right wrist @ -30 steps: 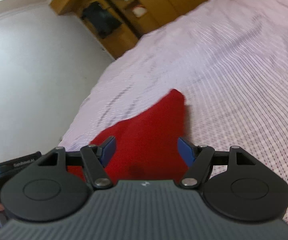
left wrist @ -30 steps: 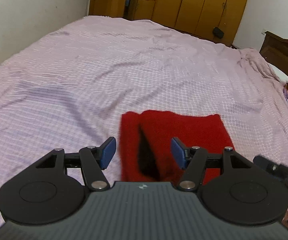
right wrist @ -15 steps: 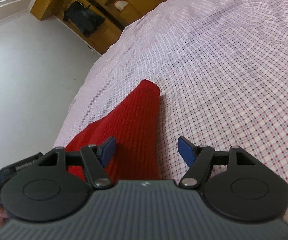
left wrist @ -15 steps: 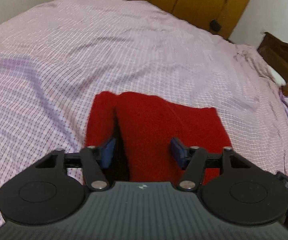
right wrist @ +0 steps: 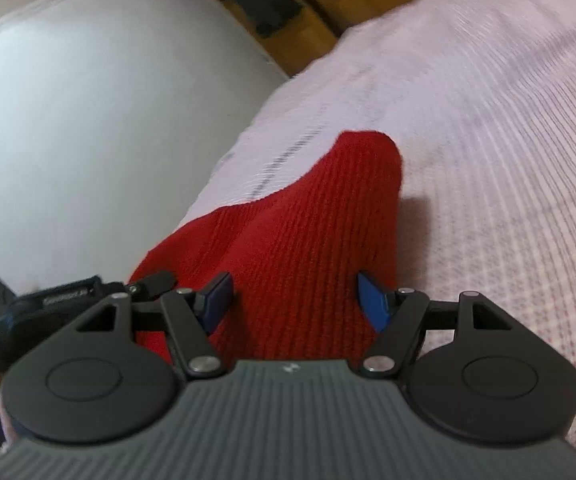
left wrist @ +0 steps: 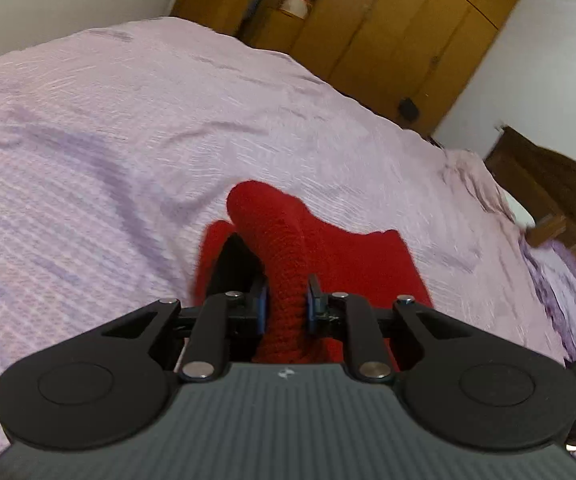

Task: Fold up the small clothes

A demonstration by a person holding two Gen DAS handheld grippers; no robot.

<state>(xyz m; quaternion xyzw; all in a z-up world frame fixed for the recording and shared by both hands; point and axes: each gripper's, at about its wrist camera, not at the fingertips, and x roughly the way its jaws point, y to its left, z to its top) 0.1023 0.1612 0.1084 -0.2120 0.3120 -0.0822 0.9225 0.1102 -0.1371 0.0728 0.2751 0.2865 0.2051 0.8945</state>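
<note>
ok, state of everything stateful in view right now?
left gripper: shut on the red knit garment, jaws just closing around a raised fold
right gripper: open, pads apart over the garment
red knit garment: on the bed, partly folded, one fold pinched up
bedsheet: spread, lightly wrinkled
wardrobe doors: closed

You see a red ribbed knit garment (left wrist: pixel 344 252) on a pale pink-and-lilac checked bedsheet (left wrist: pixel 128 128). Your grippers' pads (right wrist: pixel 374 306) are blue, the wardrobe (left wrist: pixel 408 32) honey-brown.
</note>
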